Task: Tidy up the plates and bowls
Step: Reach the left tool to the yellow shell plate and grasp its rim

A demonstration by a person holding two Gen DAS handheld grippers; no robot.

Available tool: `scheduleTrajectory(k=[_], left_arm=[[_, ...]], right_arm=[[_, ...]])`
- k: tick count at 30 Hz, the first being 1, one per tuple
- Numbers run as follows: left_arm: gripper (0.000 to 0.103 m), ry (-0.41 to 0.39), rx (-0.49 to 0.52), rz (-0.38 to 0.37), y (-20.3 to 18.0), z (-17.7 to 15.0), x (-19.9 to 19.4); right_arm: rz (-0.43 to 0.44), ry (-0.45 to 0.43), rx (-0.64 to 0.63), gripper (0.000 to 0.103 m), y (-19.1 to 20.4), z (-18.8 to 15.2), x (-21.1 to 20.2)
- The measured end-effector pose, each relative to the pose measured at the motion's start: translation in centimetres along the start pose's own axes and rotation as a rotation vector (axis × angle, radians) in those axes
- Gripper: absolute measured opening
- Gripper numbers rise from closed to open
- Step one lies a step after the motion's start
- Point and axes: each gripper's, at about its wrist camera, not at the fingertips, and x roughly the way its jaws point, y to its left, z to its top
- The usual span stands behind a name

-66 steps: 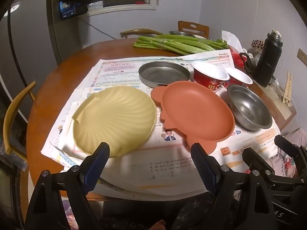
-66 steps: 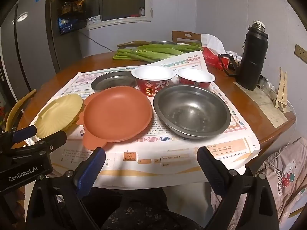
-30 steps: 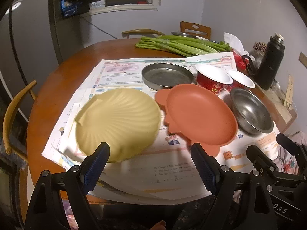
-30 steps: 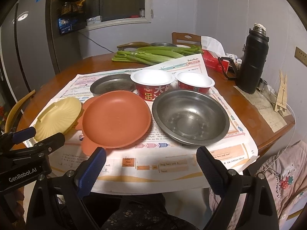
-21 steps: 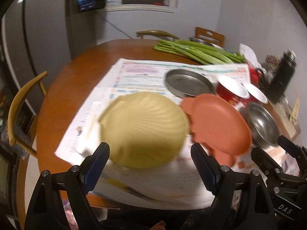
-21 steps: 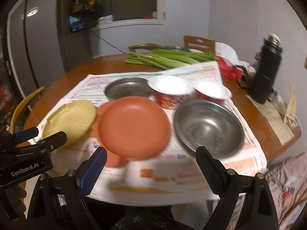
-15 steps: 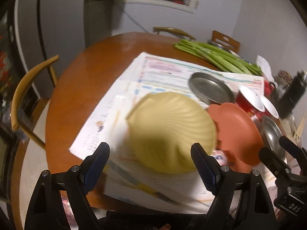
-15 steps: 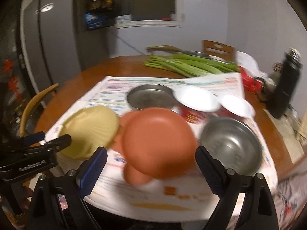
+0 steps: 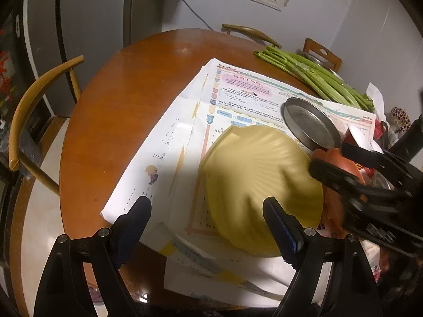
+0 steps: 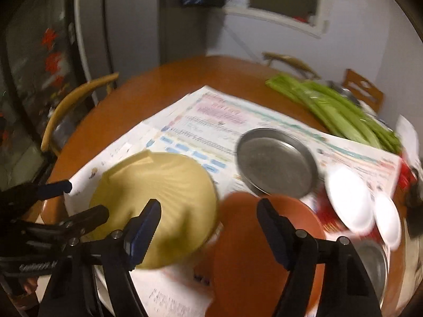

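Note:
A yellow shell-shaped plate (image 9: pixel 261 185) lies on paper sheets; it also shows in the right wrist view (image 10: pixel 156 195). An orange plate (image 10: pixel 267 251) lies to its right, with a flat steel pan (image 10: pixel 275 161) behind. Two red bowls with white insides (image 10: pixel 349 198) and a steel bowl (image 10: pixel 372 264) sit further right. My left gripper (image 9: pixel 206 224) is open and empty at the yellow plate's near-left edge. My right gripper (image 10: pixel 208 227) is open and empty, low over the gap between the yellow and orange plates.
The round wooden table (image 9: pixel 127 100) carries printed paper sheets (image 9: pixel 238 92). Green celery stalks (image 9: pixel 312 76) lie at the back. Wooden chairs (image 9: pixel 31 105) stand at the left and behind. A black flask (image 9: pixel 407 142) stands at the far right.
Both grippers have swung left and forward toward the yellow plate. The right gripper now reaches across in the left wrist view. Both stay open.

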Motion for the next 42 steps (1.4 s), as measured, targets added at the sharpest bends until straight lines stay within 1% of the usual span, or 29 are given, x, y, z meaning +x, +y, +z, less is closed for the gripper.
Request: scheduleTrajectory(k=[2,4,6,8,9,10,13,15,17,19,22,25,28,32,36,38,42], left_arm=[[0.087,0.009,-0.001,-0.008,0.0,0.1,0.3],[0.087,0.014,-0.003,-0.008,0.1,0.2,0.5],[0.085,0.015,-0.006,-0.01,0.0,0.3,0.6],[0.07,0.021,-0.004,-0.018,-0.1,0.4,0.9],[0.07,0.025,-0.001,-0.011,-0.2,0.4,1.1],[0.07,0.026,0.001,-0.005,-0.3,0.4,1.2],[0.063,0.024,0.004,-0.009,-0.5,0.5,1.4],[0.06,0.024,0.005,-0.009,-0.6,0.7,1.6],[0.045,0.031,0.003,-0.02,-0.6,0.8,1.9],[0.042,0.042,-0.002,-0.036,-0.7,0.9,2.3],[0.041,0.042,-0.002,-0.037,-0.8,1.0,2.6],[0.041,0.038,-0.003,-0.036,-0.8,1.3,2.8],[0.041,0.025,-0.004,-0.031,-0.5,2.0,2.6],[0.041,0.001,-0.02,-0.034,0.1,3.4,2.3],[0.041,-0.023,-0.014,-0.021,0.4,4.9,2.5],[0.041,-0.025,-0.015,-0.018,0.6,5.8,3.0],[0.041,-0.025,-0.017,-0.017,0.9,7.1,3.8]], right_arm=[[0.009,0.036,-0.026,0.06,0.1,0.5,1.6],[0.005,0.058,-0.043,0.058,0.3,0.9,2.7],[0.0,0.069,-0.068,0.054,0.7,1.2,3.8],[0.014,0.084,-0.078,0.052,0.6,1.4,4.5],[0.023,0.086,-0.078,0.05,0.5,1.4,4.9],[0.015,0.093,-0.078,0.046,0.5,1.6,5.4],[0.018,0.113,-0.08,0.042,0.3,1.7,6.3],[0.055,0.121,-0.069,0.04,0.2,1.7,6.5],[0.064,0.118,-0.064,0.039,0.2,1.6,6.3],[0.073,0.118,-0.057,0.039,0.2,1.6,6.3],[0.111,0.116,-0.032,0.039,0.2,1.7,6.0],[0.099,0.105,-0.027,0.039,0.4,2.0,5.6],[0.109,0.097,-0.003,0.039,0.3,2.5,5.3],[0.127,0.076,0.019,0.039,0.2,3.5,5.0],[0.121,0.07,0.035,0.039,0.3,4.4,5.4],[0.113,0.07,0.044,0.039,0.3,4.8,5.8],[0.124,0.084,0.089,0.039,-0.3,5.2,6.9]])
